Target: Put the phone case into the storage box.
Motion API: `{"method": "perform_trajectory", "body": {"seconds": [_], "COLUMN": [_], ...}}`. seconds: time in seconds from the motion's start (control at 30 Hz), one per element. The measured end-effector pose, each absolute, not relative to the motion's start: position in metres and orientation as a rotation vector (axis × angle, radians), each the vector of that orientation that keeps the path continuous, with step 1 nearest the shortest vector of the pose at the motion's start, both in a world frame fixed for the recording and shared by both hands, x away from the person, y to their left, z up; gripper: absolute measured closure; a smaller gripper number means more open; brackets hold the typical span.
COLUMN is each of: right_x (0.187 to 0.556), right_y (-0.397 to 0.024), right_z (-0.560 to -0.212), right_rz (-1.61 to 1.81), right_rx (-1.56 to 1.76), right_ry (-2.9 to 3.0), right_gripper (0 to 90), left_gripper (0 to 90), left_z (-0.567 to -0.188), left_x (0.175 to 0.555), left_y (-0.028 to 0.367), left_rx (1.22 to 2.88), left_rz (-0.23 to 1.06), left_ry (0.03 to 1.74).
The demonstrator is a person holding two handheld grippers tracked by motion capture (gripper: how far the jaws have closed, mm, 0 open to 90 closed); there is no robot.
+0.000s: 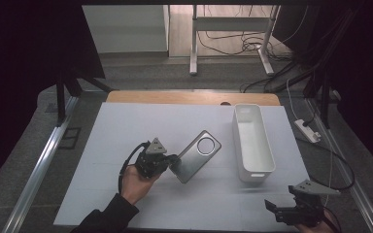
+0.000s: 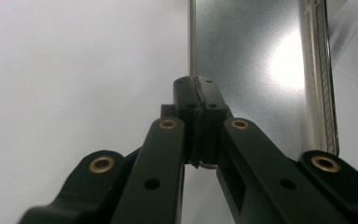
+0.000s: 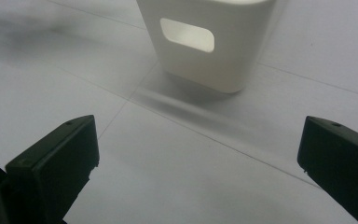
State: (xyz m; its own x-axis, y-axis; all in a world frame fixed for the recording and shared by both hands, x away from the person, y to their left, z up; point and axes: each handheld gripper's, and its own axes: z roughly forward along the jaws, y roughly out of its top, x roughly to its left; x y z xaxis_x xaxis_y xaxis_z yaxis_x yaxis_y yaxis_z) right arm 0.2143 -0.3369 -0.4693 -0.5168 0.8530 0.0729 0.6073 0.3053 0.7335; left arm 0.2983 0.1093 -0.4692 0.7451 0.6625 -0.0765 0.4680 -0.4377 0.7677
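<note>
My left gripper [image 1: 171, 160] pinches the near corner of a flat silver phone-shaped plate [image 1: 197, 154], jaws pressed tight on its thin edge. The plate sits mid-table on the white mat [image 1: 126, 126], its long axis slanting from the jaws toward the far right, toward the white bin [image 1: 252, 145] just beyond it. My left hand [image 1: 135, 182] is nearer, reaching in low from the near left. My right gripper [image 1: 278, 209] idles at the near right corner, jaws spread wide, pointing at the bin's near end.

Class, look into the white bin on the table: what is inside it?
The white bin shows only bare white walls and floor in the high view, nothing lying in it. Its near wall hides a strip of floor by the handle cutout.
</note>
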Motion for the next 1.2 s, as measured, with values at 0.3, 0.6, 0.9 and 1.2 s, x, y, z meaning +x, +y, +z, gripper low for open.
{"method": "perform_trajectory", "body": {"seconds": [0.3, 0.6, 0.9, 1.2], "right_x": [0.212, 0.215, 0.231, 0.256], "right_y": [-0.333, -0.332, -0.32, -0.309], "right_z": [-0.465, -0.457, -0.443, -0.431], "right_rz": [1.117, 1.204, 1.289, 1.37], "right_rx": [1.261, 1.237, 1.223, 1.237], "right_ry": [2.208, 2.2, 2.251, 2.284], "right_gripper": [0.0, 0.0, 0.0, 0.0], "left_gripper": [89.2, 89.1, 89.1, 89.1], "left_z": [-0.465, -0.464, -0.465, -0.466], "left_x": [0.282, 0.275, 0.271, 0.271], "left_y": [0.123, 0.129, 0.133, 0.134], "left_rx": [2.031, 2.022, 2.012, 2.013], "left_rz": [0.313, 0.326, 0.32, 0.315], "left_ry": [0.857, 0.865, 0.875, 0.879]}}
